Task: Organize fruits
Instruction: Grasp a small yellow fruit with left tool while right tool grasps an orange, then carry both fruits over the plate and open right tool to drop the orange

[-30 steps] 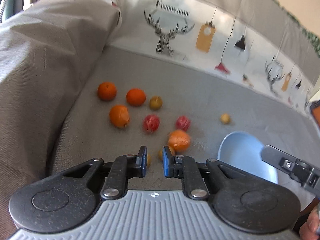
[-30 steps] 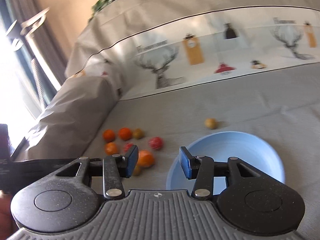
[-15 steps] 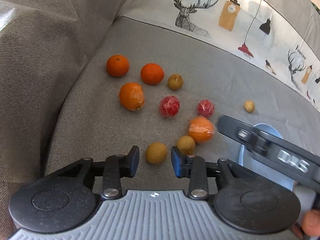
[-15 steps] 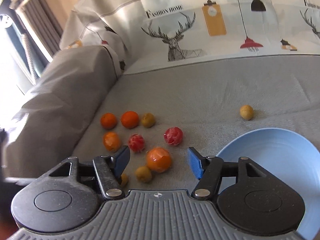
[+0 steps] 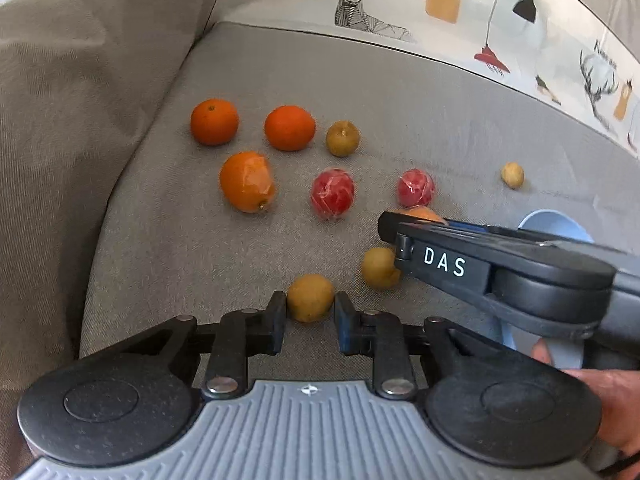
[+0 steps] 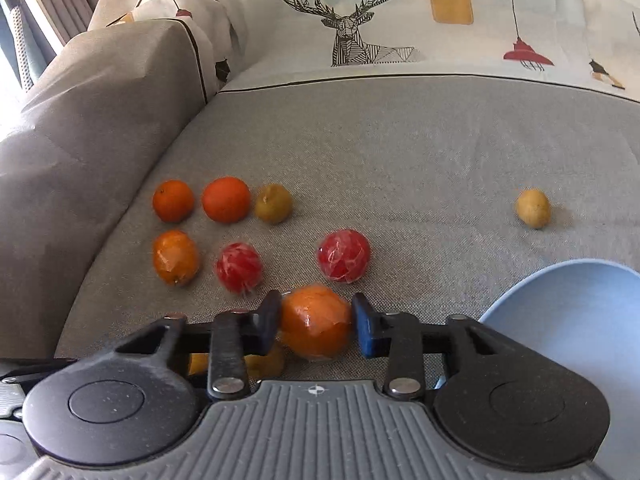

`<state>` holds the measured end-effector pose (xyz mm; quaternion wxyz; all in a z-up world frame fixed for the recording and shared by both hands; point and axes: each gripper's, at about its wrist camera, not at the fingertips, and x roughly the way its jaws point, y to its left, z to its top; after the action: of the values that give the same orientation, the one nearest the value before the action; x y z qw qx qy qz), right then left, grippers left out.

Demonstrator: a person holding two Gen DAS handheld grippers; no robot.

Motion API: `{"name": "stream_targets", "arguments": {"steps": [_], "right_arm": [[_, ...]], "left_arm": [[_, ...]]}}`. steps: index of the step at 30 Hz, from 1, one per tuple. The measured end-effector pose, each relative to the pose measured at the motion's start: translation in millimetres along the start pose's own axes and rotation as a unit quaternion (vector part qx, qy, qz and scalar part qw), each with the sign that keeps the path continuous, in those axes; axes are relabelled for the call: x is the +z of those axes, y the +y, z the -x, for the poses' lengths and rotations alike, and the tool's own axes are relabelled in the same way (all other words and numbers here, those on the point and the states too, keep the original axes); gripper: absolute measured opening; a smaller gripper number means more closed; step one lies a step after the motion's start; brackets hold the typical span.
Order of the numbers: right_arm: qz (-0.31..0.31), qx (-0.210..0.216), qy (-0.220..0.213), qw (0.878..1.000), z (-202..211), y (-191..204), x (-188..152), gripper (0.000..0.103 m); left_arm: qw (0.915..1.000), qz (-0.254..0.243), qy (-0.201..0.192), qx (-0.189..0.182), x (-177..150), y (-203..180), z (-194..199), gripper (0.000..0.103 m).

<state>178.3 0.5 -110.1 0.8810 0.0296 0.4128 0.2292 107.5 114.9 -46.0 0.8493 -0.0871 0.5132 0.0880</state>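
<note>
My left gripper point(image 5: 310, 312) brackets a yellow-brown fruit point(image 5: 310, 297) near the sofa seat's point(image 5: 400, 100) front edge, fingers spread, no squeeze evident. My right gripper point(image 6: 316, 322) straddles a wrapped orange point(image 6: 316, 322); whether it pinches, I cannot tell. The blue bowl point(image 6: 568, 320) sits just right.

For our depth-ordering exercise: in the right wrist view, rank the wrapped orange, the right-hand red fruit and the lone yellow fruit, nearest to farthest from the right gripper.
1. Wrapped orange, between the right gripper fingers.
2. Red fruit, just beyond, slightly right.
3. Yellow fruit, far right, alone.
</note>
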Motion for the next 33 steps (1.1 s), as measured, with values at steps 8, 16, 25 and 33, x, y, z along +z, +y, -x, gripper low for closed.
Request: {"name": "stream_targets", "arguments": {"steps": [8, 16, 25, 33], "right_arm": [[-0.016, 0.009, -0.047, 0.999, 41, -7, 4, 0.039], [-0.01, 0.014, -0.153, 0.988, 136, -31, 2, 0.039], [-0.046, -0.007, -0.206, 0.978, 210, -104, -66, 0.039], [-0.046, -0.046, -0.177, 0.982, 192, -142, -104, 0.039]], "left_arm": [[0.9983, -0.015, -0.056, -0.003, -8, -5, 24, 0.028], [0.9811, -0.007, -0.185, -0.055, -32, -6, 79, 0.028], [0.9712, -0.033, -0.224, -0.073, -57, -39, 108, 0.028], [0.9609, -0.11, -0.241, -0.08, -85, -85, 108, 0.028]]}}
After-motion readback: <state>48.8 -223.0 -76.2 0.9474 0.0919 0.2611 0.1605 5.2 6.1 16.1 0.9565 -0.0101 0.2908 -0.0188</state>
